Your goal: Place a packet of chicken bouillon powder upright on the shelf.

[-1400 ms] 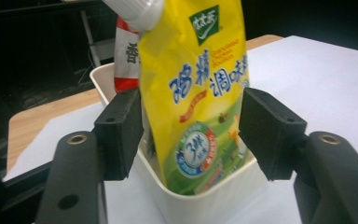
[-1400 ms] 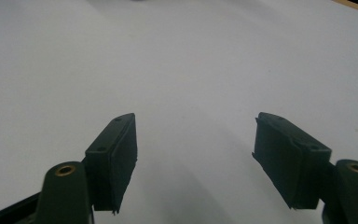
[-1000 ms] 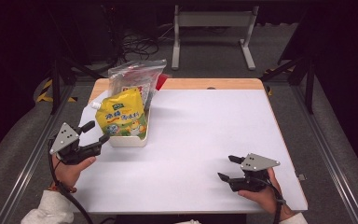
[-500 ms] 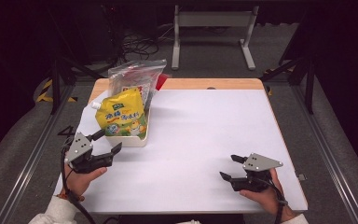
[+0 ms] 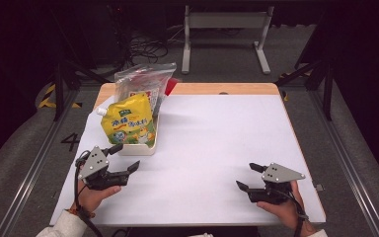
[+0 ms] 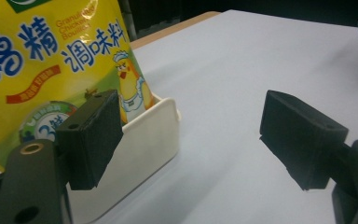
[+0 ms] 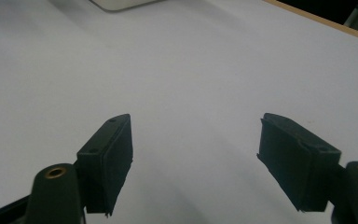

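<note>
A yellow seasoning pouch (image 5: 128, 123) with blue lettering stands upright in a white tray (image 5: 138, 147) at the table's left. My left gripper (image 5: 126, 156) hovers just in front of the tray, pointing right. Its jaws have just been opening and hold nothing. In the left gripper view the pouch (image 6: 51, 60) and the tray's wall (image 6: 144, 140) sit behind the left pad, and the left gripper (image 6: 191, 135) is open over bare table. My right gripper (image 5: 246, 176) rests near the front right, open. In its own view the right gripper (image 7: 196, 154) has nothing between its pads.
A clear plastic bag (image 5: 143, 81) with packets inside leans behind the pouch at the table's far left. A white sheet (image 5: 217, 138) covers the tabletop, with a wooden edge (image 5: 227, 89) at the back. Metal frames stand on the floor beyond the table.
My left gripper has moved right and nearer the front edge, from beside the tray to just in front of it, and its jaws have spread wider. The right gripper has stayed put.
</note>
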